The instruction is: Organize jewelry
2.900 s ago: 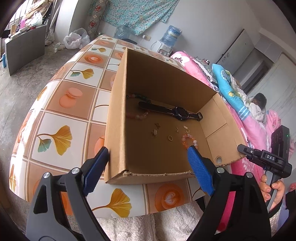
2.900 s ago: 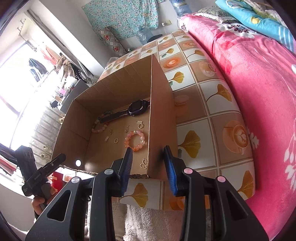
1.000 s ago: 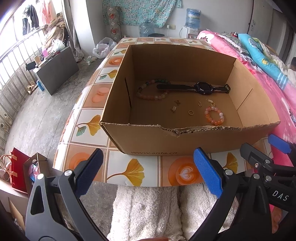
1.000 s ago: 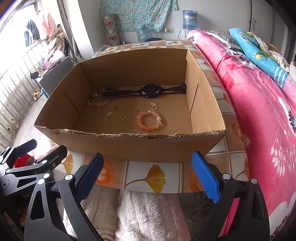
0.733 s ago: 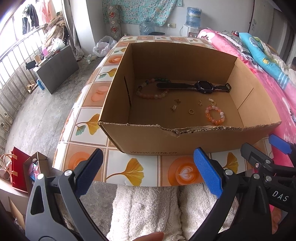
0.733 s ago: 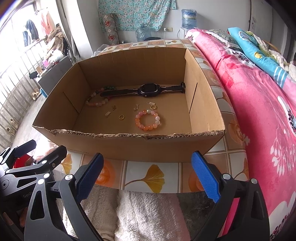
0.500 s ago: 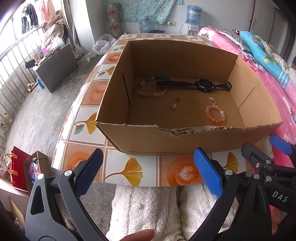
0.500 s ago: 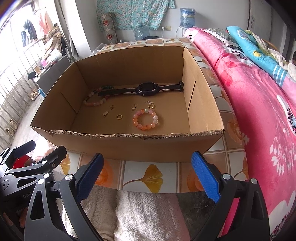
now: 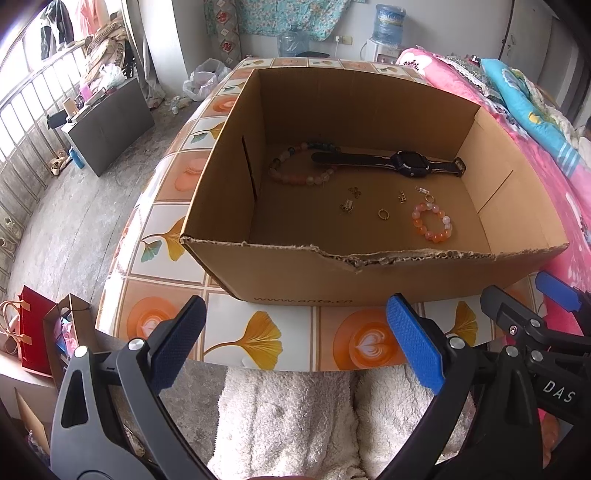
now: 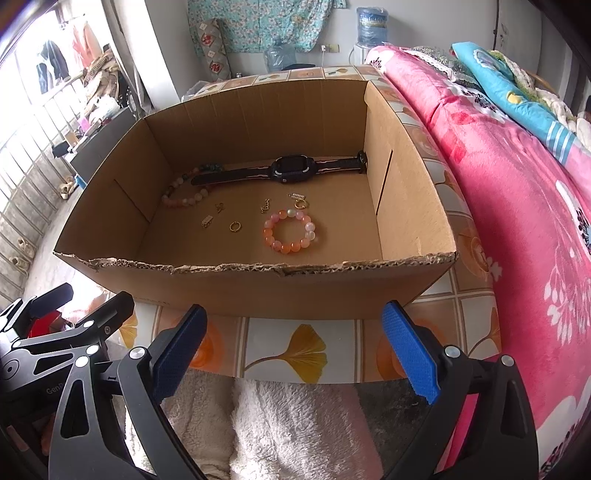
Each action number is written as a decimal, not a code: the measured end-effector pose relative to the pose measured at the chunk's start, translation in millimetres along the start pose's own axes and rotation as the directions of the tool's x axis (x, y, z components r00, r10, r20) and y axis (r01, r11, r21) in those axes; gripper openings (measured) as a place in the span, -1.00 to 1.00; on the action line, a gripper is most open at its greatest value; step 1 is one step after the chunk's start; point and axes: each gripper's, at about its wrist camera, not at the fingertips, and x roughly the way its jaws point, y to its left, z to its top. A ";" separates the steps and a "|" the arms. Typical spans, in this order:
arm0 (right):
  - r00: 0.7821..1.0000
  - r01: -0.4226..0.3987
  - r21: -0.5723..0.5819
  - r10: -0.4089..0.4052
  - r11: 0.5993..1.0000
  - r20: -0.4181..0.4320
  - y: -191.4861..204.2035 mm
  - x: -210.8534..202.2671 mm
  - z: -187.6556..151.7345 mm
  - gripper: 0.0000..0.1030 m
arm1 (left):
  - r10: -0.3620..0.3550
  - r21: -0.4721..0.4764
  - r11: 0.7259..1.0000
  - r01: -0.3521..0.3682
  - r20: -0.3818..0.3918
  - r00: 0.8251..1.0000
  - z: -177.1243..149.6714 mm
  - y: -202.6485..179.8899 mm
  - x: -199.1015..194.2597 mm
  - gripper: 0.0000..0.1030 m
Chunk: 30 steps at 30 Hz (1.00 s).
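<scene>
Left wrist view: left tool [image 9: 295, 343] and right tool [image 10: 291, 349] gape empty near the box [image 9: 295, 273]; inside, the small ring [image 9: 383, 213] could slip from wide pads.

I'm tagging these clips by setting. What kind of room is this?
Most likely a lived-in bedroom at home: a bed with a pink floral blanket, a water dispenser by the wall, and clothes hanging near the barred window.
</scene>
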 end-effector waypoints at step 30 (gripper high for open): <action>1.000 0.004 0.010 -0.004 1.000 -0.011 1.7 2.2 1.5 0.81 | -0.015 -0.013 1.000 0.014 -0.012 1.000 1.2 3.0 3.0 0.83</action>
